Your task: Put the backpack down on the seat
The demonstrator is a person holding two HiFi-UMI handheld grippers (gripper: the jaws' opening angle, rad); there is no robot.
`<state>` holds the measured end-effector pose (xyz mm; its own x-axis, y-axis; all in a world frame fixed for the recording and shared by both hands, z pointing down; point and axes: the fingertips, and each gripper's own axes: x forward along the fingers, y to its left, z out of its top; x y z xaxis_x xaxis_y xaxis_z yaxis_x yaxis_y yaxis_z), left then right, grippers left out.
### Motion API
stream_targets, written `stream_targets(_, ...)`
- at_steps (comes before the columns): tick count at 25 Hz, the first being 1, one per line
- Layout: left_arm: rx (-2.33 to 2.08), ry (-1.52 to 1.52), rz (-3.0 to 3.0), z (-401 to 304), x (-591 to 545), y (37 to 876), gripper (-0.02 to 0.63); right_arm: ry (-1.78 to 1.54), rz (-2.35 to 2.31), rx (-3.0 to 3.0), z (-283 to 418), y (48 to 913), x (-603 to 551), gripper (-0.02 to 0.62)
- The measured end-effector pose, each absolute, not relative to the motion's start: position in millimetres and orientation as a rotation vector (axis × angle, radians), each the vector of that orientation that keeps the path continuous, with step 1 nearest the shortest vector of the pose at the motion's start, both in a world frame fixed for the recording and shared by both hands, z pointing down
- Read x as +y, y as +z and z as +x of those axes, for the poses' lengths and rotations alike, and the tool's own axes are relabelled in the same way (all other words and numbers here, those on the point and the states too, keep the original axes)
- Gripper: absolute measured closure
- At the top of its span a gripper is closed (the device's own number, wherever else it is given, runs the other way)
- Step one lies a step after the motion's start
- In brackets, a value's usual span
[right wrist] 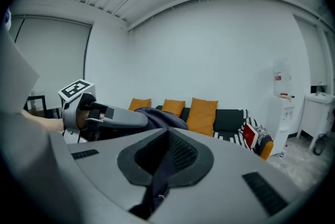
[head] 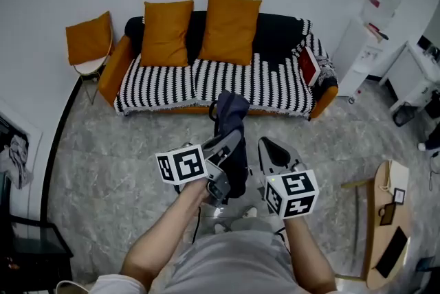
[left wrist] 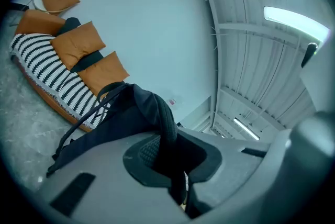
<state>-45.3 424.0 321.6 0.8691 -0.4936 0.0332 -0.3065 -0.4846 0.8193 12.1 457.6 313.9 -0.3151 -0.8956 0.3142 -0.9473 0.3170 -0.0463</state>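
Marbled grey floor (head: 103, 169) lay below; the limp navy fabric backpack (head: 234, 124) hung, left gripper (head: 230, 141) and right gripper (head: 267, 145) clamped on its straps.

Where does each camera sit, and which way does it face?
Head view: on the person's head, facing steeply down at the floor and sofa; both arms, the left gripper and right gripper show, with the backpack.
Left gripper view: on the left gripper, tilted, facing sofa, wall and ceiling; its jaws are shut on the backpack.
Right gripper view: on the right gripper, level, facing the sofa; its jaws are shut on a dark strap; the left gripper shows.
Shared: all three show sofa and backpack.
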Motion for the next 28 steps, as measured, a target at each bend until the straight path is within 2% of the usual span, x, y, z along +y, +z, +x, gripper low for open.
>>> stream_targets(9, -0.600, -0.239, 2.100, -37.2, 387.5, 328.7, 0.584, 0.346, 1.663, -2.375, 21.2, 320.8, 419.3, 0.594)
stream_targets(28, -0.660, -0.211, 2.073, 46.7, 255.0, 335.8, 0.584, 0.413, 1.575, -2.440, 102.9, 335.2, 273.5, 0.594)
